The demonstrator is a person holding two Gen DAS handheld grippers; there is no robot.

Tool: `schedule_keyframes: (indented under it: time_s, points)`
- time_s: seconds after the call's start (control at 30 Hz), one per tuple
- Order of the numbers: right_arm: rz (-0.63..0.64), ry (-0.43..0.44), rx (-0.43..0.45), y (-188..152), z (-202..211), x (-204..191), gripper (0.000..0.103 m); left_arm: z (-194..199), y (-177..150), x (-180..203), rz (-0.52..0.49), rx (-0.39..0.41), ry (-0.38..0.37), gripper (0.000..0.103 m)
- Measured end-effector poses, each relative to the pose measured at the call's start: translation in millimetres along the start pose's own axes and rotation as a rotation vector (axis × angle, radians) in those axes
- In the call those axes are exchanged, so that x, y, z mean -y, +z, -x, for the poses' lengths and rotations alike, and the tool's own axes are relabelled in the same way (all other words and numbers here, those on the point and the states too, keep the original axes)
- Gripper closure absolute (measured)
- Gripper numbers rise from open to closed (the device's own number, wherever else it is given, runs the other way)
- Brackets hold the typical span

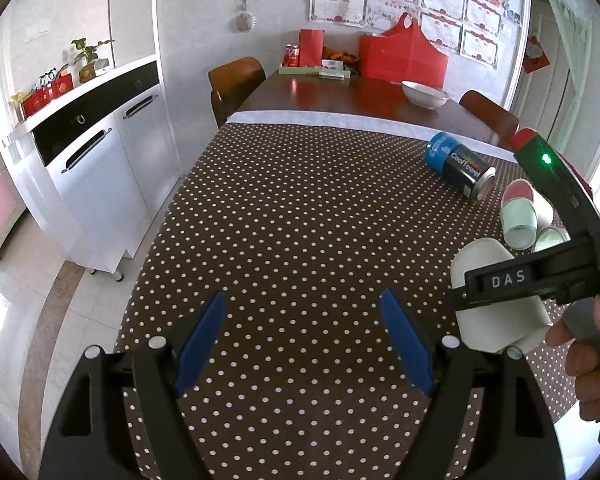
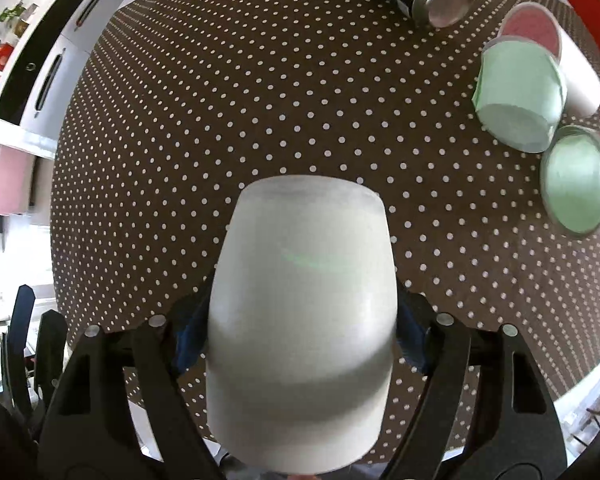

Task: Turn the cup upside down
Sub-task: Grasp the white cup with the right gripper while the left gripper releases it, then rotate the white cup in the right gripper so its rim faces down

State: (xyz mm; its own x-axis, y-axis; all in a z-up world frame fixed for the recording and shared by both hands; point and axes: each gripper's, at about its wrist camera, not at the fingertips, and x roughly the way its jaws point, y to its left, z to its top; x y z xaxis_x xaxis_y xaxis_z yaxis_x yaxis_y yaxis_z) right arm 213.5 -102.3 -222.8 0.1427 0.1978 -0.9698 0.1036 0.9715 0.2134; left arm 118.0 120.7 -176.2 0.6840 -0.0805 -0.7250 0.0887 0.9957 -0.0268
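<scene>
My right gripper [image 2: 300,336] is shut on a white cup [image 2: 300,304] and holds it above the dotted tablecloth [image 2: 228,100]. The cup's closed base points away from the camera and its sides hide most of the blue pads. In the left wrist view the same cup [image 1: 496,300] shows at the right, clamped in the right gripper [image 1: 504,284], which a hand holds. My left gripper [image 1: 304,344] is open and empty, low over the cloth at the front, to the left of the cup.
A blue and black can [image 1: 458,164] lies on its side at the far right. A green cup [image 2: 516,96], a pink-lined white cup [image 2: 556,52] and a green-lined glass [image 2: 576,184] lie beside it. A white bowl [image 1: 424,94] and red bags [image 1: 404,52] stand farther back. White cabinets [image 1: 100,160] stand left.
</scene>
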Motion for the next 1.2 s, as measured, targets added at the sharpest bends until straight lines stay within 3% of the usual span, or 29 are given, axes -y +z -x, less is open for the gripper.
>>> schedule_keyframes:
  time_s: [0.2,0.27,0.6,0.77,0.97,1.2]
  points:
    - [-0.005,0.092,0.106,-6,15,32,0.028,1,5,15,-0.017,0.006,0.01,0.025]
    - [0.022,0.129,0.178,-9,25,38,0.028,2,7,20,-0.021,0.009,0.014,0.025]
    - [0.107,0.149,0.661,-7,65,43,0.027,11,24,39,-0.016,0.048,0.035,0.025]
    - [0.109,0.132,0.804,2,70,23,0.027,15,38,39,0.013,0.085,0.045,0.025]
    - [0.084,0.093,0.783,34,43,11,0.027,11,45,39,0.038,0.087,0.054,0.025]
    - [0.129,0.032,0.715,28,18,2,0.027,-1,45,39,0.048,0.07,0.049,0.025]
